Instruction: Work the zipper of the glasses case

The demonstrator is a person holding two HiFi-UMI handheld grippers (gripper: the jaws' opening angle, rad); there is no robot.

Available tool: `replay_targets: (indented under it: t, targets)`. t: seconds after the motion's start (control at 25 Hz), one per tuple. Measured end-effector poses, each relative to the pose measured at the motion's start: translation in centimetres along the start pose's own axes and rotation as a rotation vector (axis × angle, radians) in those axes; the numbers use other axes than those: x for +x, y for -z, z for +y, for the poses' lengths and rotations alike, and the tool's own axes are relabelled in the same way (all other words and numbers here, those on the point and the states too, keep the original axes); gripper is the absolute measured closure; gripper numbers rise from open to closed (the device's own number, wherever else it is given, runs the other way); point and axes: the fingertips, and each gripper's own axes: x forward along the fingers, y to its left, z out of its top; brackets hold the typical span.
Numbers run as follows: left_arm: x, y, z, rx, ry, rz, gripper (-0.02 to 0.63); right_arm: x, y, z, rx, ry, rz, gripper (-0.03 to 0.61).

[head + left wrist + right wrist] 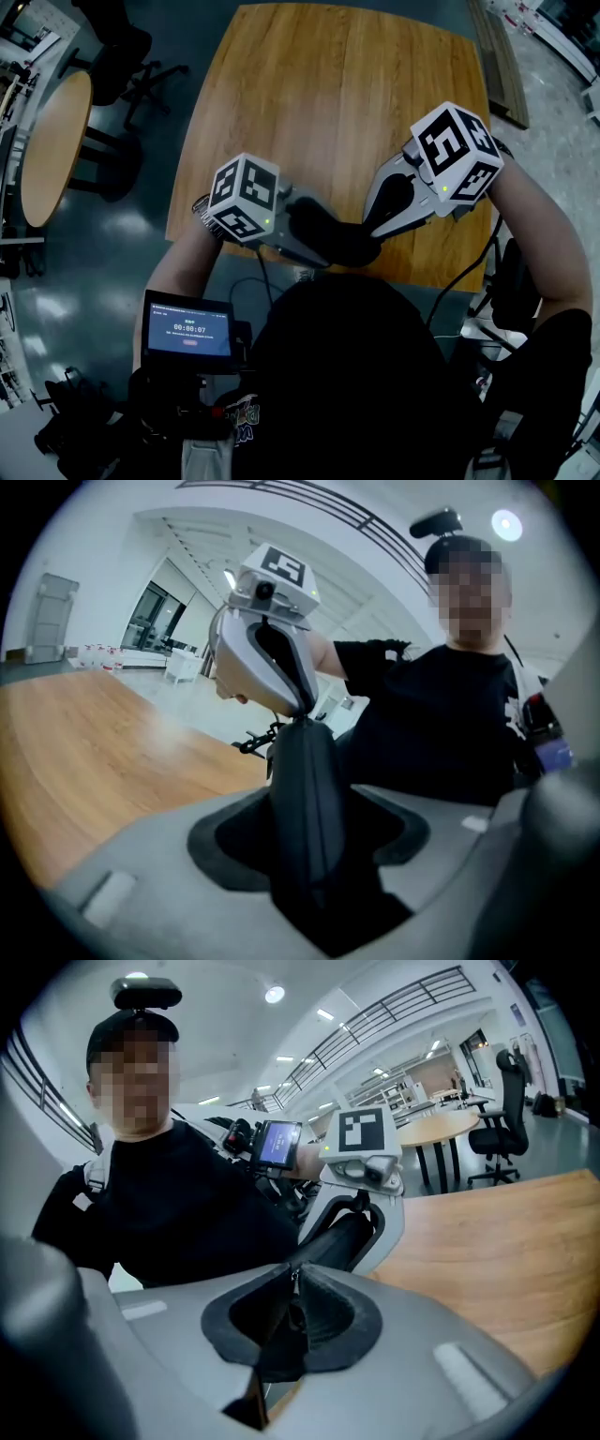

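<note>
Black oblong glasses case (330,236), likely light and fairly stiff, hangs over the near edge of the wooden counter (328,112), its body clamped in the left hand-held gripper (307,841) while the right hand-held gripper (293,1288) pinches its small zipper pull (293,1275).

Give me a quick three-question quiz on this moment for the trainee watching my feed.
1. True or false: the glasses case lies flat on the table.
2. What do the right gripper jaws pinch? A: the zipper pull at the case's end. B: the table's edge. C: nothing.
3. Fill in: the left gripper is closed on the case's ____.

Key: 1 false, the two grippers hold it up off the table. 2 A. 3 body.
</note>
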Motion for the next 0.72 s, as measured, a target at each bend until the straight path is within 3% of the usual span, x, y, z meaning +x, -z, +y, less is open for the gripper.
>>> replay_targets:
  t: [0.36, 0.56, 0.72]
  targets:
    - [-0.7, -0.9, -1.4, -0.055, 0.106, -0.142, 0.354, -0.4, -1.3, 0.5, -0.082, 0.032, -0.043, 0.548]
    - [-1.8, -2.6, -1.6, -0.097, 0.130, -0.319, 0.358, -1.8, -2.7, 0.4, -0.183, 0.163, -0.073, 0.552]
    - [-2.9, -3.3, -1.4, -0.124, 0.153, -0.496, 0.359, -2.6, -3.3, 0.7, -0.316, 0.312, 0.001, 0.552]
